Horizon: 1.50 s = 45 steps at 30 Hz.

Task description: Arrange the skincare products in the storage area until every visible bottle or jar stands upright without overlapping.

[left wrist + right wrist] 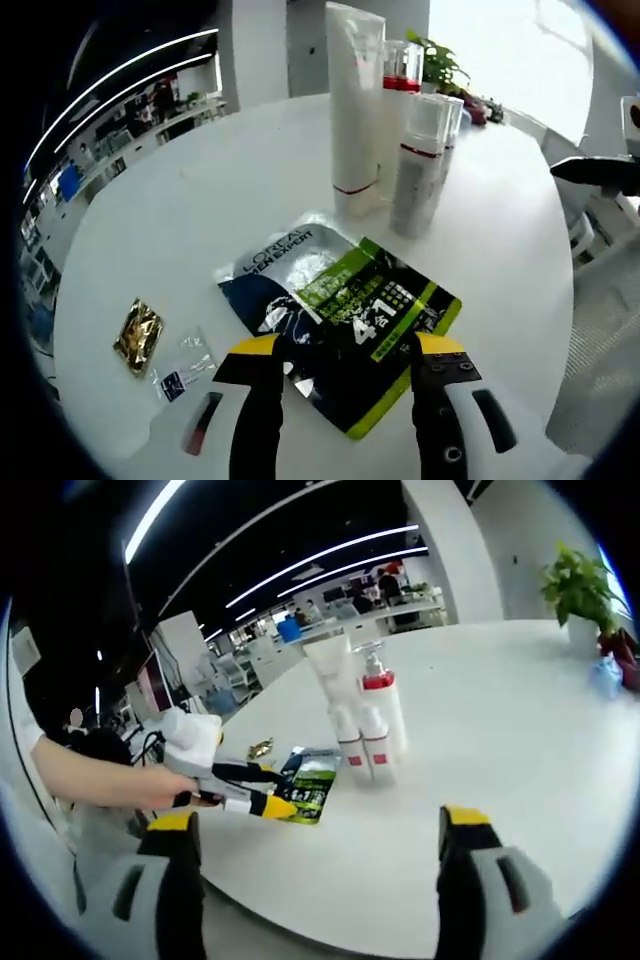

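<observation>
So we've got the left gripper (345, 350) hanging right over the flat L'Oreal sachet (340, 320), fingers spread wide on either side of its near end and not clearly pinching it. The sachet lies flat toward the near edge of the round white table (200, 200). Further in, toward the table's middle, the skincare stuff stands upright in a tight bunch: a tall white tube (355, 100), a grey pump bottle (420, 165) just beside it, and a red-collared bottle (403, 70) behind. A little gold packet (138, 335) and a clear sample packet (185, 365) sit near the left edge. Our right gripper (315, 855) hovers off the table edge, fingers wide, nothing between them.
</observation>
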{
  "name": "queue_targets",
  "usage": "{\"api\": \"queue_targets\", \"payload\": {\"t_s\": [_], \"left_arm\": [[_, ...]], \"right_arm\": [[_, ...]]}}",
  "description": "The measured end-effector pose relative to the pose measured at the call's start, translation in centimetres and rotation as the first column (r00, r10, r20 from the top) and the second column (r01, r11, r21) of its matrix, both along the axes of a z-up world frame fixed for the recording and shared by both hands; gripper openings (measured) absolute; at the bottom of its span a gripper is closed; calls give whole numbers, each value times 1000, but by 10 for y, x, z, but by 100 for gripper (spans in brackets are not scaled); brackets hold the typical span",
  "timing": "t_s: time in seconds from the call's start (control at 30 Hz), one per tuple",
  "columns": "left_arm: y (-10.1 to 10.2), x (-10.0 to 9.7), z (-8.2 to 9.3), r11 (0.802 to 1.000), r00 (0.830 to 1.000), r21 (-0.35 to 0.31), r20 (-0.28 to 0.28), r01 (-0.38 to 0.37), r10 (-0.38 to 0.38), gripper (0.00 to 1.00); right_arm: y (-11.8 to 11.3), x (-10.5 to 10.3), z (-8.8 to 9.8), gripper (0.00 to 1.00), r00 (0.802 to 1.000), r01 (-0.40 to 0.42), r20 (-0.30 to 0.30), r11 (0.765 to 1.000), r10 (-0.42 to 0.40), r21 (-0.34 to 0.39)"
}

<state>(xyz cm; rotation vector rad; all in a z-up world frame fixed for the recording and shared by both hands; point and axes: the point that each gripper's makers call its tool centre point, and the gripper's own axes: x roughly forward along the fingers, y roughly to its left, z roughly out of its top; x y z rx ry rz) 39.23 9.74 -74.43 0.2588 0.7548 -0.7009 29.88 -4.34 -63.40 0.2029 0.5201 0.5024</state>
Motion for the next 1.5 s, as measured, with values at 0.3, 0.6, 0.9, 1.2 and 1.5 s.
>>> {"api": "queue_targets", "payload": {"t_s": [0.3,0.6,0.9,1.2,1.5], "left_arm": [[-2,0,1,1000,1000,-22,-5,-7,7,51],[-1,-1,11,999,1000,-50,5,-21,22,52],[12,-17,27,995,998,-86,15,-56,57,57],[32,-45,39,985,994,-131,-1,-108,109,63],[43,-69,53,979,991,-154,3,-134,136,70]], "right_arm": [[0,0,0,100,1000,-1,-1,1000,1,0],[1,1,1,100,1000,-3,4,1000,3,2],[3,0,3,100,1000,-14,12,1000,14,-1],[4,-1,6,100,999,-26,25,1000,26,0],[-2,-1,11,100,998,-38,44,999,39,-22]]}}
